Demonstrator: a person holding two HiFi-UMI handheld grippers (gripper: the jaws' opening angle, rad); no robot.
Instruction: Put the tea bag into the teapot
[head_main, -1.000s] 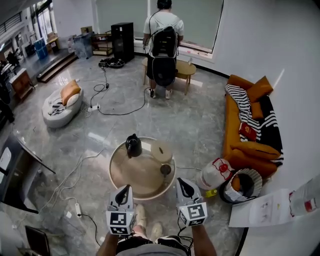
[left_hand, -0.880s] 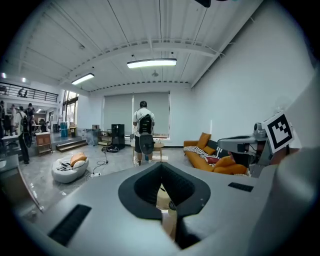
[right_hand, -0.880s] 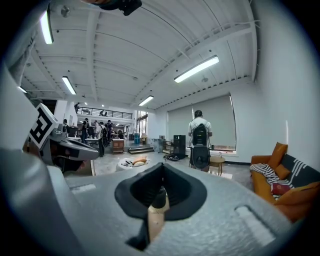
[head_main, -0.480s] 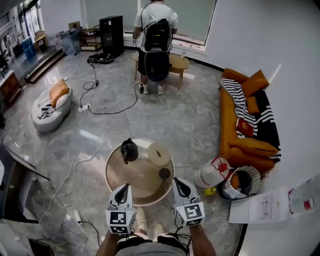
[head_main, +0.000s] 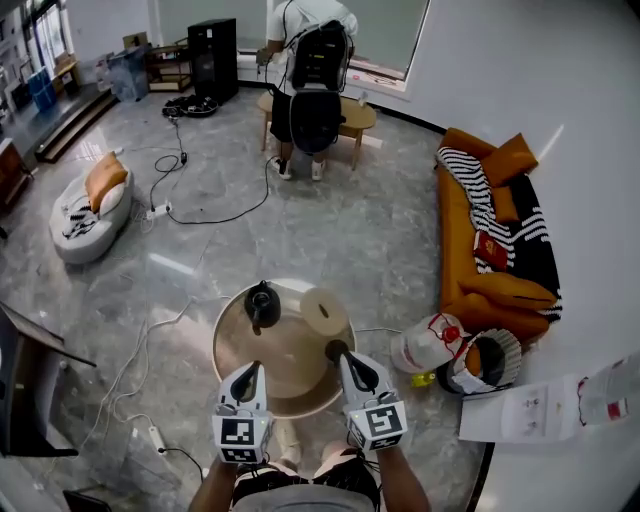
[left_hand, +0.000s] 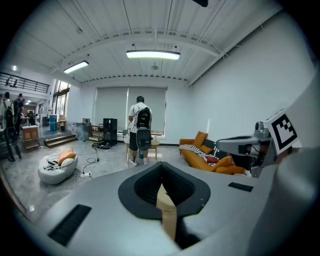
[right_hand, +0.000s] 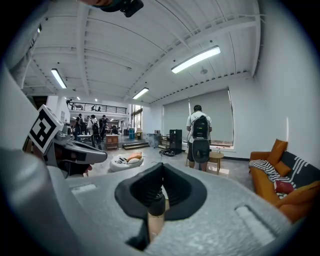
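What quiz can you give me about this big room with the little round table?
1. True or false: the black teapot stands on the round table.
2. What colour is the sofa? A orange, B green, C blue.
3. Fill in: the left tongs and the right tongs are both ____ (open or shut).

Key: 1 true; 2 A; 3 shut.

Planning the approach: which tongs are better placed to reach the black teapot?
Left, likely. The teapot stands at the far left of the table, nearly ahead of the left tongs; the right tongs sit beside a small dark object, farther off.
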